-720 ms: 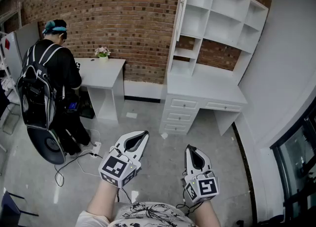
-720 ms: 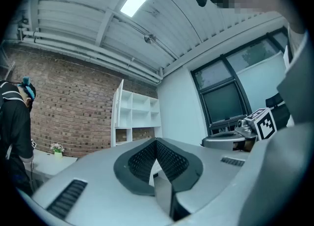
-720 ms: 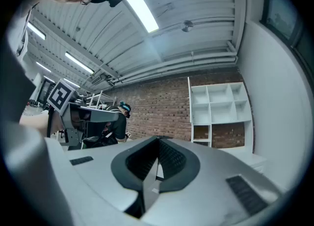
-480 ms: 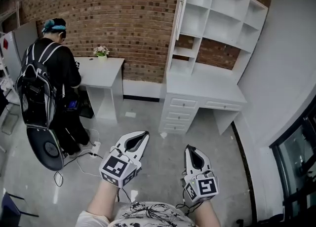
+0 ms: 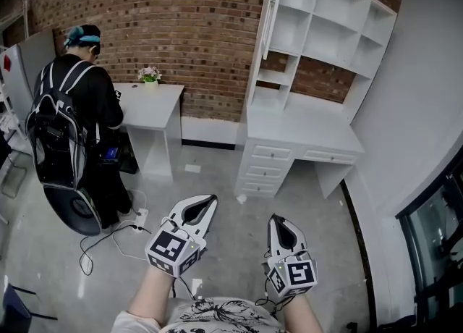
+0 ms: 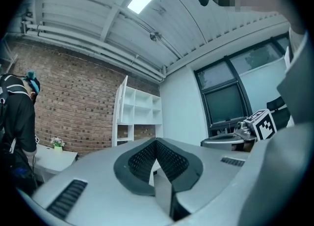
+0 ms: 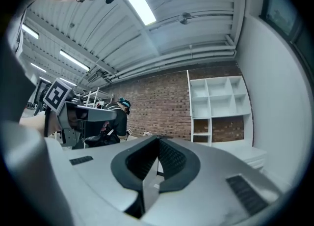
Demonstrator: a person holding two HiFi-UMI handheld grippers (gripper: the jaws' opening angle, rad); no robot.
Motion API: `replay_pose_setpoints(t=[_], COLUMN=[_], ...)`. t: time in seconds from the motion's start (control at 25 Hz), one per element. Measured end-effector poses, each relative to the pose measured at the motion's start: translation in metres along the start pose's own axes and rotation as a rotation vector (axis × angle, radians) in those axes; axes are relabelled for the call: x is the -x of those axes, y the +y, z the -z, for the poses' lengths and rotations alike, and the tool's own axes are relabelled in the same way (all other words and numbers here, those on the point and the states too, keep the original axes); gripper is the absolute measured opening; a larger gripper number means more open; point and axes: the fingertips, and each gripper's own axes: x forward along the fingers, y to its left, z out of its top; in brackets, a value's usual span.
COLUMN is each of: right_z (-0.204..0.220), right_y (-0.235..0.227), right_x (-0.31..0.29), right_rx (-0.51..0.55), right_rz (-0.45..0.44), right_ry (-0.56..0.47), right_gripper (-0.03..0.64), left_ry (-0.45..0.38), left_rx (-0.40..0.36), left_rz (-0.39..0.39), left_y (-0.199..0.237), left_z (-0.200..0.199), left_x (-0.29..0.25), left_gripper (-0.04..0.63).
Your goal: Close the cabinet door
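A tall white shelf cabinet [image 5: 322, 35] stands on a white desk with drawers [image 5: 300, 140] against the brick wall. Its narrow door [image 5: 267, 13] hangs open at the cabinet's left edge, seen almost edge-on. The same door [image 6: 120, 106] shows in the left gripper view, and the cabinet [image 7: 218, 104] in the right gripper view. Both grippers are held low and level over the floor, well short of the cabinet. My left gripper [image 5: 212, 198] is shut with nothing in it, tips meeting [image 6: 156, 141]. My right gripper [image 5: 275, 218] is also shut and empty [image 7: 158, 138].
A person with a backpack [image 5: 72, 121] stands at a second white desk [image 5: 152, 103] with a small flower pot [image 5: 150, 76] on the left. Cables and a power strip [image 5: 137, 219] lie on the grey floor. A white wall and dark window [image 5: 434, 230] run along the right.
The person at the left desk has shifted slightly. Both grippers stay where they were, still shut.
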Motion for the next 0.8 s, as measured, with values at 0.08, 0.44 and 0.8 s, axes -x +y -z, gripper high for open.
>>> replay_pose_setpoints(t=[0.08, 0.44, 0.8], right_z=[0.0, 0.018, 0.027], right_y=[0.0, -0.014, -0.064], right_x=[-0.003, -0.04, -0.119], right_rx=[0.013, 0.07, 0.088], right_rz=[0.003, 0.022, -0.039], right_ry=[0.01, 0.012, 0.013], right_gripper=[0.006, 0.006, 0.006], left_ry=[0.009, 0.036, 0.048], left_rx=[0.012, 0.025, 0.022], left_rz=[0.0, 0.027, -0.043], left_y=[0.003, 0.019, 0.062], left_z=[0.002, 0.028, 0.038], left_x=[-0.002, -0.027, -0.097], left_gripper=[0.009, 0.011, 0.011])
